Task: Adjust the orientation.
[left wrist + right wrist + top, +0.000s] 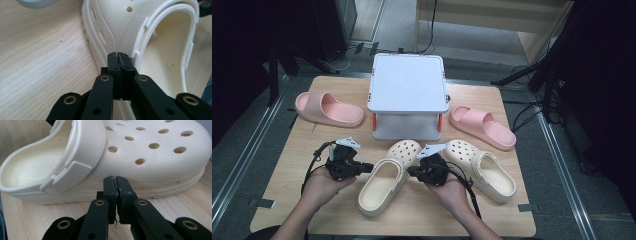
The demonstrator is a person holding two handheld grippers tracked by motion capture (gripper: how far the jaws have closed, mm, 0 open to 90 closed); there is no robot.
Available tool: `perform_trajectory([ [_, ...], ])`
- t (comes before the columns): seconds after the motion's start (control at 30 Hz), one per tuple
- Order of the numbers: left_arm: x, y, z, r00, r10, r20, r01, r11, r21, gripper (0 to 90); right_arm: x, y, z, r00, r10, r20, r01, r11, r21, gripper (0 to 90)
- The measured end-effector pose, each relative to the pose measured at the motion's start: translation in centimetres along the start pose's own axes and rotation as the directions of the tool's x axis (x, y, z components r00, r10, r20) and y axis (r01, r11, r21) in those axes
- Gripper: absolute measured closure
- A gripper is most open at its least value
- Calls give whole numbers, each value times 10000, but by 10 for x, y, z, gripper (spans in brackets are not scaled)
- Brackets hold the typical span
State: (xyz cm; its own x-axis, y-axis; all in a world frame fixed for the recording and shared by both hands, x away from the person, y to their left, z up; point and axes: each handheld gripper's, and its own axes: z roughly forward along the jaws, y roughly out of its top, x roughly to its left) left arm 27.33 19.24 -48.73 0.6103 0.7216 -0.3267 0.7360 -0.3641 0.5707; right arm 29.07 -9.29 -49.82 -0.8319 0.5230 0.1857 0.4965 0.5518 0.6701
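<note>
High view, bottom of the frame: two hands come up from the lower edge, each with a black gripper, on either side of a cream foam clog with a perforated toe (pixel 385 179) lying on the pale wooden table (pixel 287 165) at centre-bottom. The left gripper (pixel 370 167) points right at the clog's side; in the left gripper view its jaws are pressed together with nothing between them, tips against the sidewall by the ribbed strap end. The right gripper (pixel 410 171) points left at the opposite side; its jaws in the right gripper view are likewise together and empty, tips at the sole seam.

The clog looks light, springy and a little slick, likely to skid when pushed from one side; pressing from both flanks, or pinching the stiffer heel-opening rim or strap, seems the surest hold. Its long axis runs from lower left to upper right, heel opening nearest, toe pointing away toward the white box-like stand with orange corners (pixel 408 82).

Just right lies a second cream clog (pixel 482 170), toe up-left. Farther off, a pink foam slide (pixel 328 109) lies left of the stand and another pink slide (pixel 482 126) right.
</note>
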Motion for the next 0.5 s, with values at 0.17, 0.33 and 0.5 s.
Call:
perform_trajectory([
  [0.17, -2, -7, -4, 9999, -139, 52, 139, 9999, -94, 895, -4, 6, 5, 9999, -171, -26, 171, 9998, -37, 871],
  [0.33, -4, -13, -7, 9995, -284, 105, 286, 9993, -238, 895, -7, 12, 10, 9999, -153, -49, 153, 9999, -50, 872],
  [0.5, -7, -18, -8, 9984, -495, 273, 505, 9981, -358, 895, -10, 18, 13, 9998, -164, -62, 164, 9999, 39, 872],
])
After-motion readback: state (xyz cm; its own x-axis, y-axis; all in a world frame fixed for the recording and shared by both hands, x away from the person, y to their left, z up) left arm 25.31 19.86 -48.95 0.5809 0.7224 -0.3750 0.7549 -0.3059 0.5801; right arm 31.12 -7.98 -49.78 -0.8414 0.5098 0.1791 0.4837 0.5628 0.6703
